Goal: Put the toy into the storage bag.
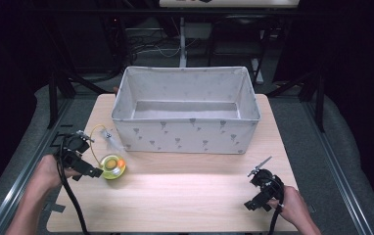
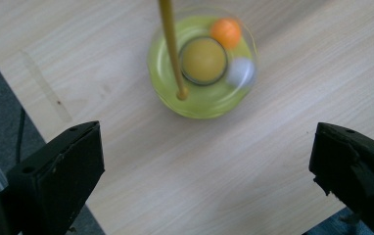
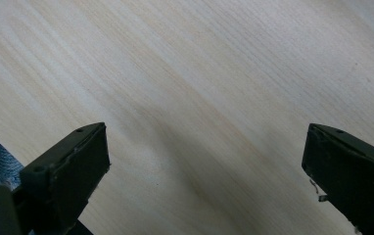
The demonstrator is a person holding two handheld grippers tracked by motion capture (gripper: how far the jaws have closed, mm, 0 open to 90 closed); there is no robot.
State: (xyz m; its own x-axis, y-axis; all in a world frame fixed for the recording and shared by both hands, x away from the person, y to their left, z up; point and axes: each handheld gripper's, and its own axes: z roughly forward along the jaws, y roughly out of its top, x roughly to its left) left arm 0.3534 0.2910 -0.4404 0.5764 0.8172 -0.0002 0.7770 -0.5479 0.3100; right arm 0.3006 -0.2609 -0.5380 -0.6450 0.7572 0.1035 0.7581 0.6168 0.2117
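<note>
From up high, I see a big cloth box (image 1: 186,110) at the back of the wooden surface (image 1: 185,196). It looks empty. My left gripper (image 1: 84,166) sits just beside a little yellow toy (image 1: 112,166). My right gripper (image 1: 261,188) is well apart, over bare wood.

Looking along my left jaws, they are wide open and hold nothing. The toy (image 2: 202,66) has an orange ball (image 2: 225,32) and a white ball (image 2: 241,72).

Looking along my right jaws, they are wide open too. Nobody told me the job, so I think it has hardly begun.
</note>
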